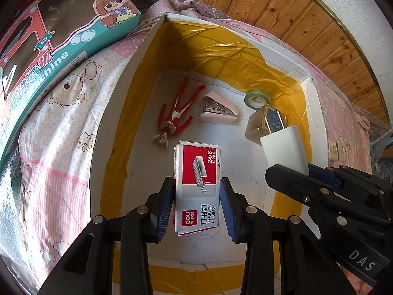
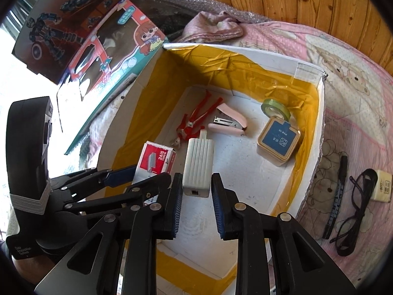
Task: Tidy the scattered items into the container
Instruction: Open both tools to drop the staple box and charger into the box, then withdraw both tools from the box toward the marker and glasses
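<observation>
My left gripper [image 1: 196, 191] is shut on a red and white staples box [image 1: 196, 169], held above the floor of the white container [image 1: 221, 56] lined with yellow tape. My right gripper [image 2: 196, 191] is shut on a white ribbed charger [image 2: 197, 164], also over the container [image 2: 221, 73]. Each view shows the other gripper: the right gripper [image 1: 292, 169] with the charger [image 1: 285, 147], and the left gripper [image 2: 137, 177] with the staples box [image 2: 157, 159]. Inside lie a red toy figure [image 2: 194, 120], a pink stapler [image 2: 228, 120], a green tape roll [image 2: 275, 109] and a gold tin [image 2: 278, 141].
On the pink bedspread right of the container lie a black marker [image 2: 336, 194], dark glasses [image 2: 356, 206] and a small beige box [image 2: 383, 189]. A teal toy carton [image 1: 56, 36] leans against the container's left side, with a dark robot carton [image 2: 61, 24] behind. A wooden wall [image 2: 294, 0] stands at the back.
</observation>
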Demonstrator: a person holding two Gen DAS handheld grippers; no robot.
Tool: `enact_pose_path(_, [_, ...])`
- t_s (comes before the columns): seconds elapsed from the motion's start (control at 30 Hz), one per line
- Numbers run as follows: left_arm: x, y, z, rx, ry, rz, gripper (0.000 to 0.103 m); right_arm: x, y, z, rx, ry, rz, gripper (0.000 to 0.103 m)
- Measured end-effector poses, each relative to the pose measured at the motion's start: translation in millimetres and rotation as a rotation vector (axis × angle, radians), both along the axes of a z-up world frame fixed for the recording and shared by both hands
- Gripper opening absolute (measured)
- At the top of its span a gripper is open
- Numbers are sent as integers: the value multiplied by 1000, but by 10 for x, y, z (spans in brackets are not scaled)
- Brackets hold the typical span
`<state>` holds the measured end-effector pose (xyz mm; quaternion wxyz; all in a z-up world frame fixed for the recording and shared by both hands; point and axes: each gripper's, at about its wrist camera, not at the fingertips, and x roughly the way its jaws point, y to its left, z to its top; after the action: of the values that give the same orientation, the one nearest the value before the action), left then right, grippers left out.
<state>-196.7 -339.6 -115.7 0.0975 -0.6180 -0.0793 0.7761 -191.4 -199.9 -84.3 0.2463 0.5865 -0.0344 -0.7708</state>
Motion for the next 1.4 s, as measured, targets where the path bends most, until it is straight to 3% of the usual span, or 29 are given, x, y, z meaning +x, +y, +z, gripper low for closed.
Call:
enact_pose_path(0.07, [-23, -39, -34, 10, -13, 10, 41, 6, 22, 10, 5, 10, -6, 36])
enact_pose_path(0.57, [384, -309, 217, 38, 10, 50, 42, 572, 324, 168, -72, -15, -47, 36])
enact_pose_path(1.4, [1341, -120, 649, 85, 101, 17, 47, 1599, 541, 619, -136, 64, -69, 35])
